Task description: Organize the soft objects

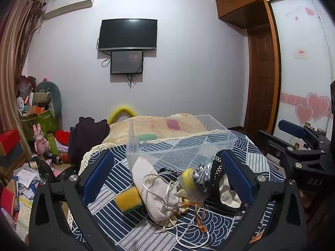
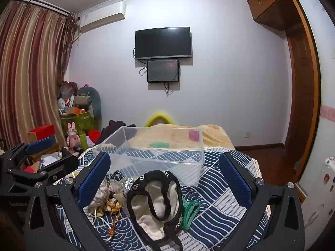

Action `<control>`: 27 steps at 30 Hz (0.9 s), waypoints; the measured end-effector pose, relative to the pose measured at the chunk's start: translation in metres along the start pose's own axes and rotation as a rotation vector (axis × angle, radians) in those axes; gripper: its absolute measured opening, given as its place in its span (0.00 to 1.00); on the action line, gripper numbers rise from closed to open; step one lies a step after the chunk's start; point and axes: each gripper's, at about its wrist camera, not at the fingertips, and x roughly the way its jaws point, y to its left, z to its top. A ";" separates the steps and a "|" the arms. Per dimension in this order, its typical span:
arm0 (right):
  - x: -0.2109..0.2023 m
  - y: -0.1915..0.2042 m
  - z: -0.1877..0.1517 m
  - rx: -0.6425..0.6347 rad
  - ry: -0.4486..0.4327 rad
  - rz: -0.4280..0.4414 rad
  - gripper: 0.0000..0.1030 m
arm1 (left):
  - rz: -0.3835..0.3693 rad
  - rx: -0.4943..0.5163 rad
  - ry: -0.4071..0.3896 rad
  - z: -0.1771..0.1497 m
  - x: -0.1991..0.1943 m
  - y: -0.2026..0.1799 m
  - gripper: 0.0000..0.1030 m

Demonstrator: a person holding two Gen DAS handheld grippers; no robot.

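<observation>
The left gripper point(image 1: 167, 177) is spread wide, its blue pads point(image 1: 97, 175) well apart and holding nothing. Between the fingers, on the patterned bedspread point(image 1: 240, 223), lies a pile of soft items. A white drawstring pouch point(image 1: 155, 192) lies tilted, its upper end touching the front wall of the clear plastic box point(image 1: 180, 140). A yellow sponge point(image 1: 127, 200) rests against the pouch's left side. A yellow ball in a clear bag point(image 1: 189, 181) sits just right of the pouch, next to a crumpled silver wrapper point(image 1: 201, 174).

The right gripper point(image 2: 165, 182) is likewise spread wide and holds nothing. Between its fingers lies a cream bag with black trim point(image 2: 157, 202), with a green cord point(image 2: 190, 211) just beside its right edge. The pouch and a gold ribbon point(image 2: 113, 206) lie near the left pad point(image 2: 94, 179).

The clear plastic box stands upright on the bedspread just beyond the pile. Through its walls a green patch point(image 2: 160, 145) and a pink patch point(image 2: 194, 135) are visible; whether these lie inside the box or behind it cannot be determined. A beige blanket point(image 2: 213, 136) lies behind the box.
</observation>
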 end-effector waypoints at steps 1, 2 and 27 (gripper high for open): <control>-0.001 0.000 0.000 0.001 -0.001 0.000 1.00 | 0.000 0.000 0.000 0.000 0.000 0.000 1.00; 0.000 0.000 0.000 0.002 -0.001 0.002 1.00 | -0.001 0.000 0.000 0.000 0.000 0.000 1.00; -0.002 0.002 0.001 0.009 0.002 0.009 1.00 | 0.003 -0.002 0.003 -0.004 0.003 0.001 1.00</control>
